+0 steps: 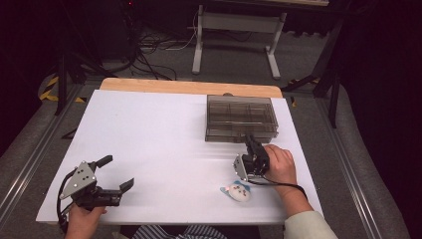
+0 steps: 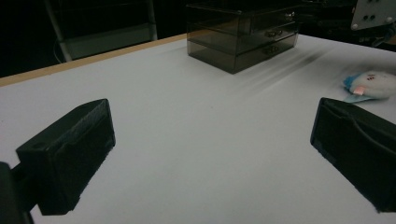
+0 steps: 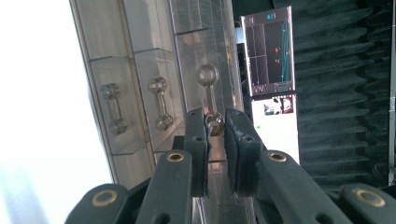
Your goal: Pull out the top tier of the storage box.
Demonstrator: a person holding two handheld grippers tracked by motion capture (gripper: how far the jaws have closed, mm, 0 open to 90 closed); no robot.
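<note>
A smoky clear drawer box [image 1: 241,117] stands at the back right of the white table [image 1: 149,139]. My right gripper [image 1: 250,138] reaches its front. In the right gripper view the box [image 3: 140,70] shows three stacked drawers with clear barbell handles. The right gripper [image 3: 215,135] is shut on the lower end of the top drawer's handle [image 3: 210,93], with the knob pinched between the pads. My left gripper [image 1: 118,172] hovers at the front left, jaws wide open and nothing between them [image 2: 210,140]. A white plush toy [image 1: 238,191] with blue trim lies just in front of the right hand.
In the left gripper view the drawer box [image 2: 243,32] is far off and the plush toy [image 2: 371,85] lies at the right. A wooden strip [image 1: 189,87] edges the table's far side. Beyond it, cables and a white stand [image 1: 234,35] are on the floor.
</note>
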